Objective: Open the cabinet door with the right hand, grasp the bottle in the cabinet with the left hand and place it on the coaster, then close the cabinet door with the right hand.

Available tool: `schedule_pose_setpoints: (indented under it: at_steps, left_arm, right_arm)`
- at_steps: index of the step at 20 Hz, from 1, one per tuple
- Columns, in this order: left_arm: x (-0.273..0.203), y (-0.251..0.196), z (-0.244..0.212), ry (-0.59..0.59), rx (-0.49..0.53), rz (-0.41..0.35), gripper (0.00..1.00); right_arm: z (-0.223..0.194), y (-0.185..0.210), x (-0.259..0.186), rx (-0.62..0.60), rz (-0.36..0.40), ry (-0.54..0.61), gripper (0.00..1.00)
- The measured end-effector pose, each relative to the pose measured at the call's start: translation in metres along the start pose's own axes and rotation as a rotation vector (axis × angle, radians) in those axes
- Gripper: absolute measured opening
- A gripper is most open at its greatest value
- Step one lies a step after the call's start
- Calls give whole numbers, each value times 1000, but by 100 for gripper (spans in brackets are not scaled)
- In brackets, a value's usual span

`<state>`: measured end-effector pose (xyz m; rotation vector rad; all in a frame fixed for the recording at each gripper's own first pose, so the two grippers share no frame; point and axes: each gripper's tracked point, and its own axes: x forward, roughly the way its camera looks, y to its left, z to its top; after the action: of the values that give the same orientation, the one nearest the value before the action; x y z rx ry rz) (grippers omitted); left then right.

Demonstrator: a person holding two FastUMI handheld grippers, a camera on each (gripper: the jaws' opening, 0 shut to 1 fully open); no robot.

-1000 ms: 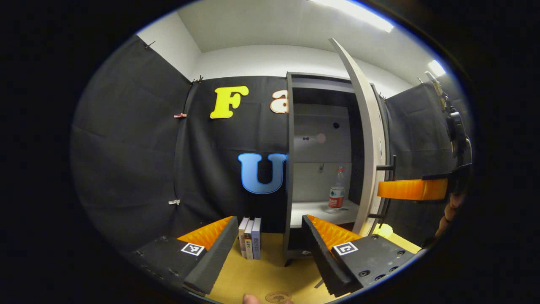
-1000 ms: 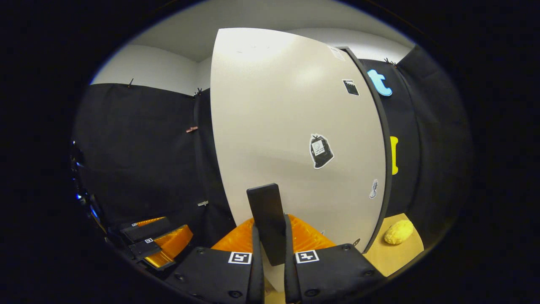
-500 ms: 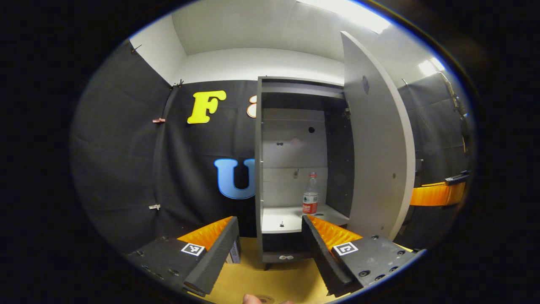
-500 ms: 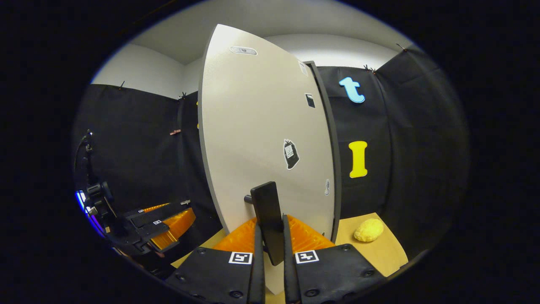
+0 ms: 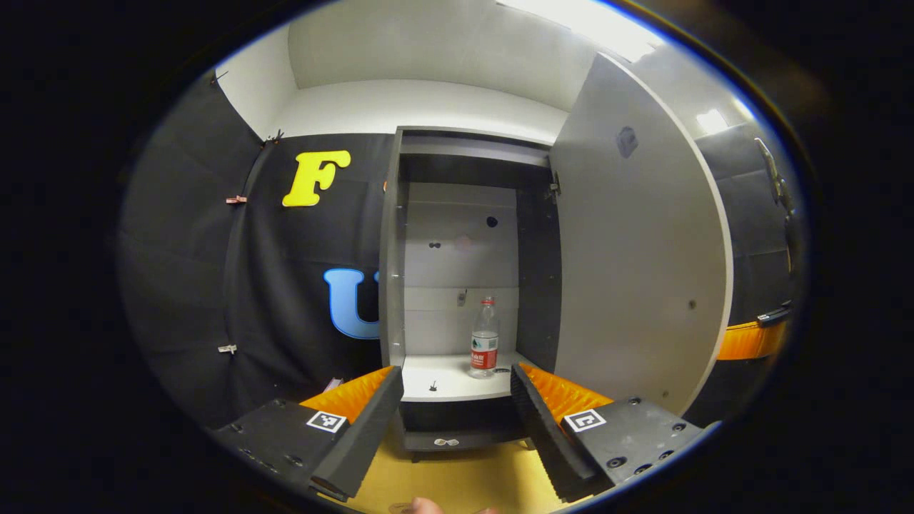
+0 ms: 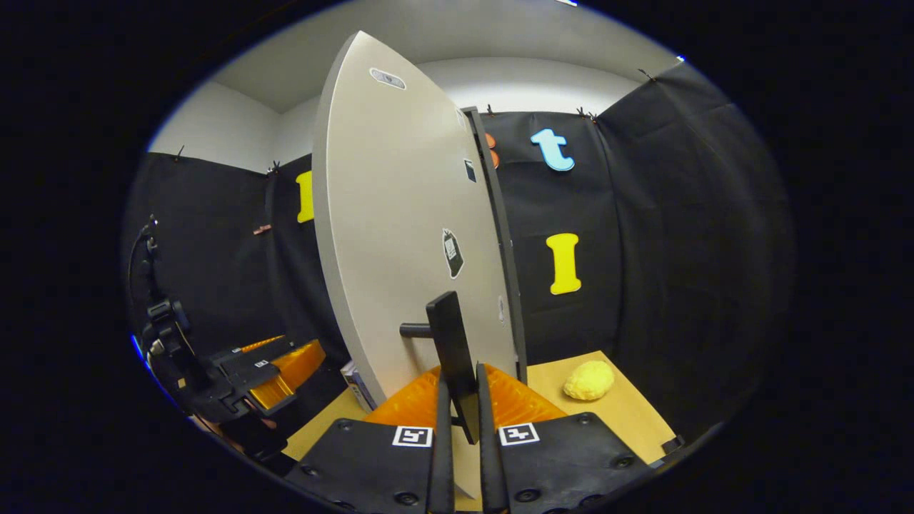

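Left gripper view: my left claw (image 5: 457,421) is level, spread wide, holding nothing. The clear plastic bottle with a red label (image 5: 485,347) stands straight ahead on the grey cabinet's white shelf (image 5: 443,375).

Right gripper view: my right claw (image 6: 460,414) is clamped on the flat black door handle (image 6: 453,353) of the swung-open grey cabinet door (image 6: 400,235). A yellow sponge (image 6: 590,380) lies ahead-right.

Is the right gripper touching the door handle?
Touching. In the right gripper view, the right gripper has both fingers closed against the sides of the black handle on the cabinet door, with no gap showing.
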<state>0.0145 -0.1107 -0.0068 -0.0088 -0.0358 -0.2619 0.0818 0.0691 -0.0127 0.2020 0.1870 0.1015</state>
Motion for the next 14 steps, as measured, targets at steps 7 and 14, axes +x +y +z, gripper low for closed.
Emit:
schedule_pose_setpoints:
  at_steps: [7, 14]
  left_arm:
    - [14, -13, -3, 12, 7, -32, 95]
    - [32, -30, 2, 2, 16, -70, 93]
  right_arm:
    - [7, -31, 1, -10, -126, -39, 16]
    - [16, -32, 7, -33, -112, -83, 16]
